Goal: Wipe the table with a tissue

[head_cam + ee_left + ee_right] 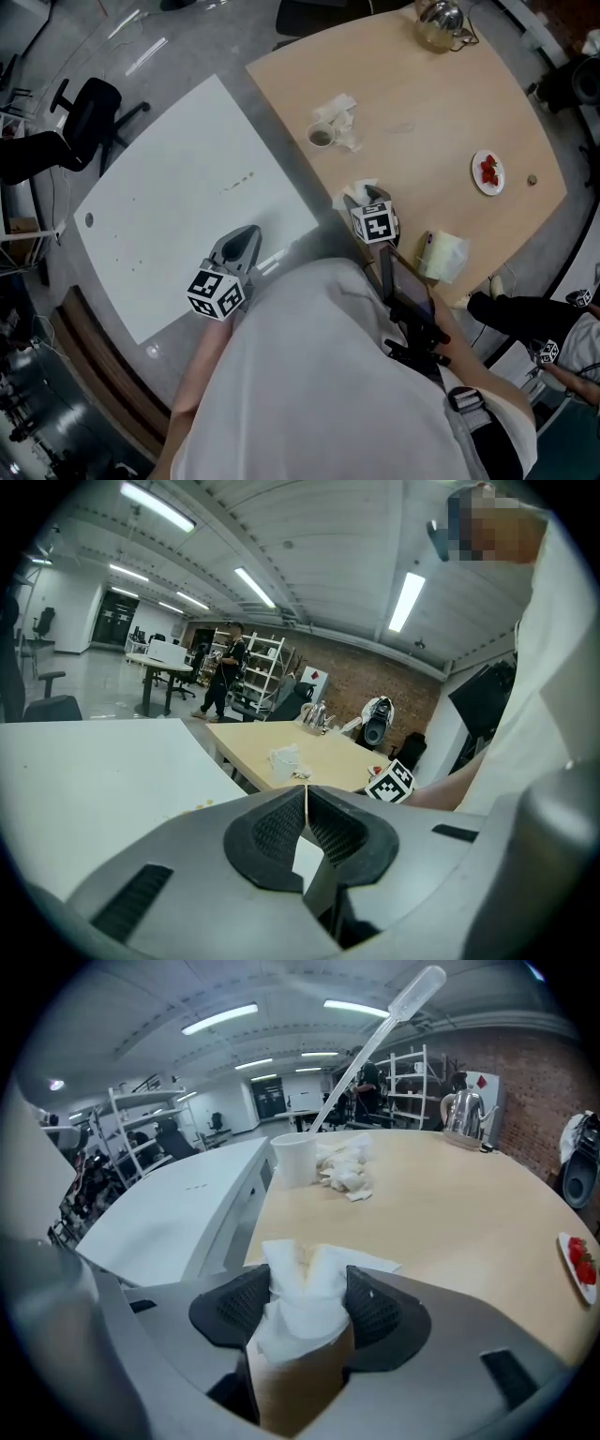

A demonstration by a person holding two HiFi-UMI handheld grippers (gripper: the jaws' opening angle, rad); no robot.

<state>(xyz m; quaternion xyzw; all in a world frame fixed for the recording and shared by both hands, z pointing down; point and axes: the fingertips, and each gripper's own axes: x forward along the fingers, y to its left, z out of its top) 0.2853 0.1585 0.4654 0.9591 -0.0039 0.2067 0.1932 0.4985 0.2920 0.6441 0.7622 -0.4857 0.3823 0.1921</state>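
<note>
A crumpled white tissue (302, 1288) lies at the near edge of the wooden table (450, 1213), close to the gap beside the white table (169, 216). My right gripper (302, 1309) is tilted down over the tissue (362, 188) with its jaws wide, so the tissue stands between the pads. I cannot tell whether the pads press on it. My left gripper (249, 234) hovers over the near part of the white table, shut with nothing in it (306, 803). Small brownish spots (240, 181) mark the white table.
On the wooden table stand a paper cup (322, 136) with a pipette and crumpled tissues, a glass kettle (441, 21), a plate of strawberries (487, 173) and a pale tissue pack (442, 255). An office chair (89, 112) is at the far left.
</note>
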